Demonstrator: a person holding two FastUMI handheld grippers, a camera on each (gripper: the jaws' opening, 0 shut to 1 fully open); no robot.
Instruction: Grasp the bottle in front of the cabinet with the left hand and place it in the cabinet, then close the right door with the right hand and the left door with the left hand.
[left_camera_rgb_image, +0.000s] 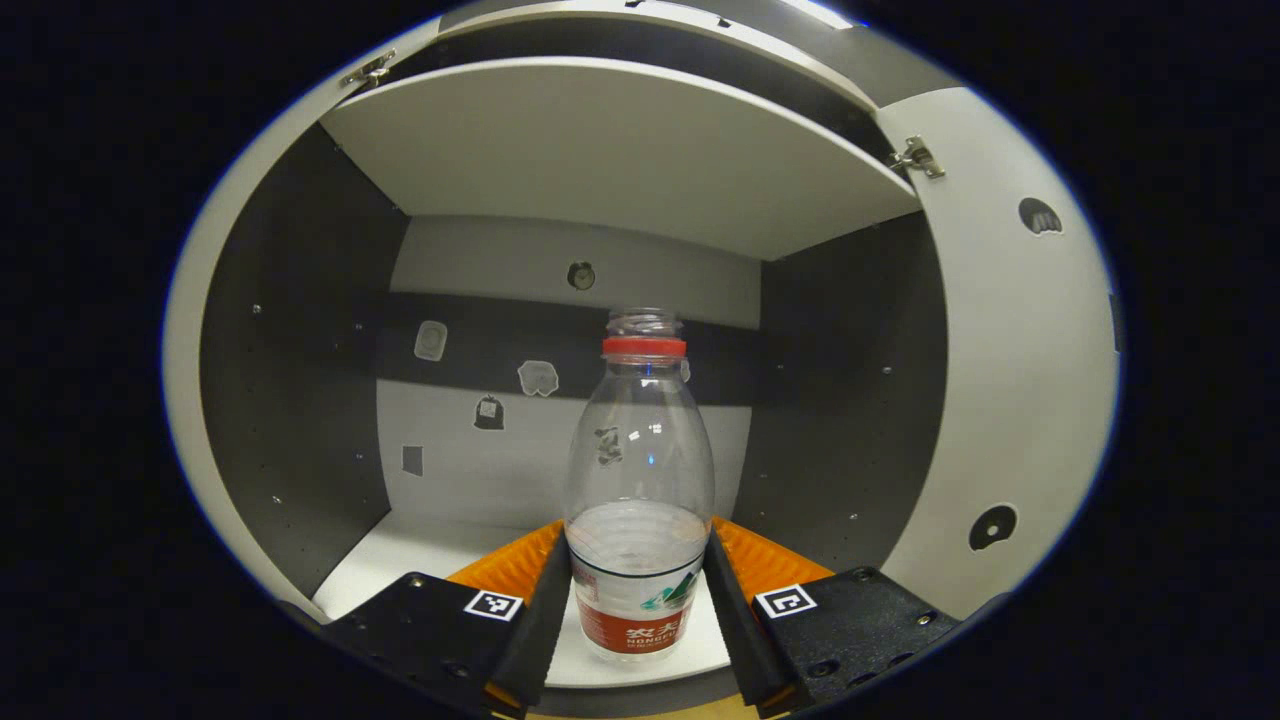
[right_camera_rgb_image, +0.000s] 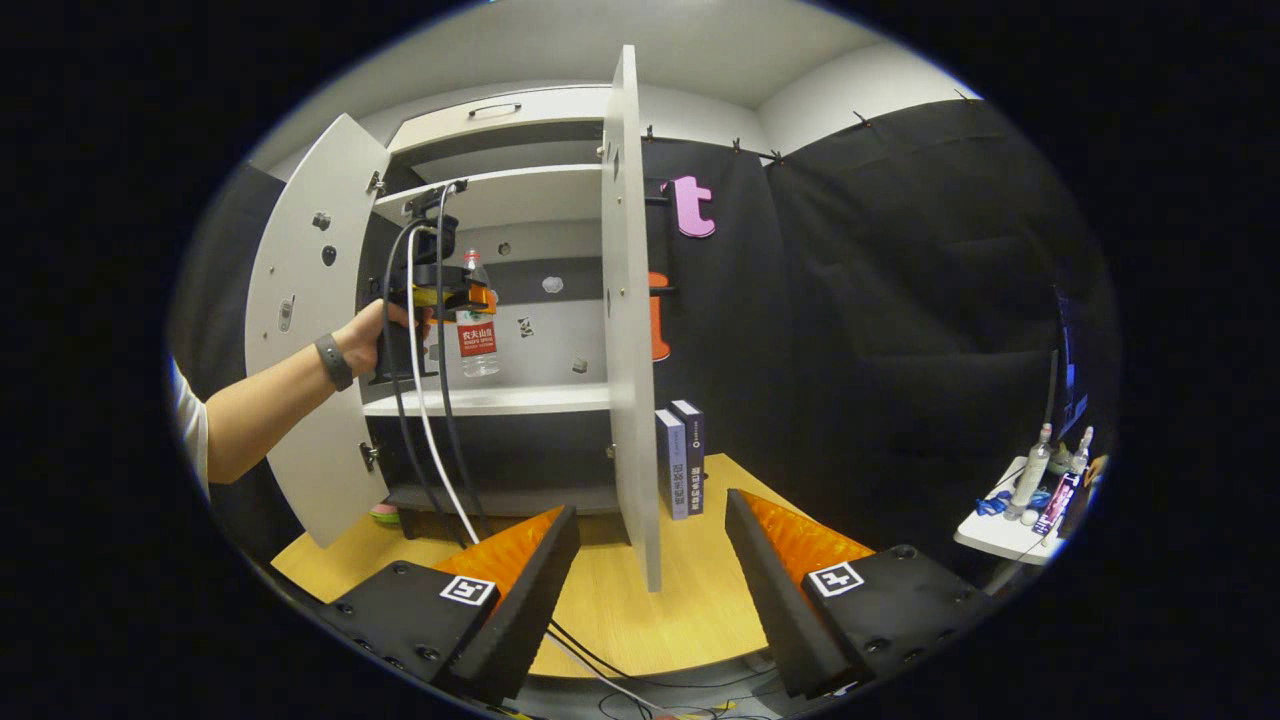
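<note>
Partly hidden between left hand-held gripper (left_camera_rgb_image: 640, 590) fingers, bottle (left_camera_rgb_image: 640, 480) base; gripper clamps bottle inside cabinet (left_camera_rgb_image: 300, 400), above shelf (right_camera_rgb_image: 500, 401); right hand-held gripper (right_camera_rgb_image: 650, 590) wide open, empty, over bench (right_camera_rgb_image: 620, 600)

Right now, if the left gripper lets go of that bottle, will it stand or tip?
The bottle looks empty and capless, so probably light. It is tall and narrow, so a nudge might tip it. Its thin clear wall likely flexes under the left gripper.

Left gripper view faces the cabinet (left_camera_rgb_image: 640, 160) closely; right gripper view faces it (right_camera_rgb_image: 500, 400) from farther back.
</note>
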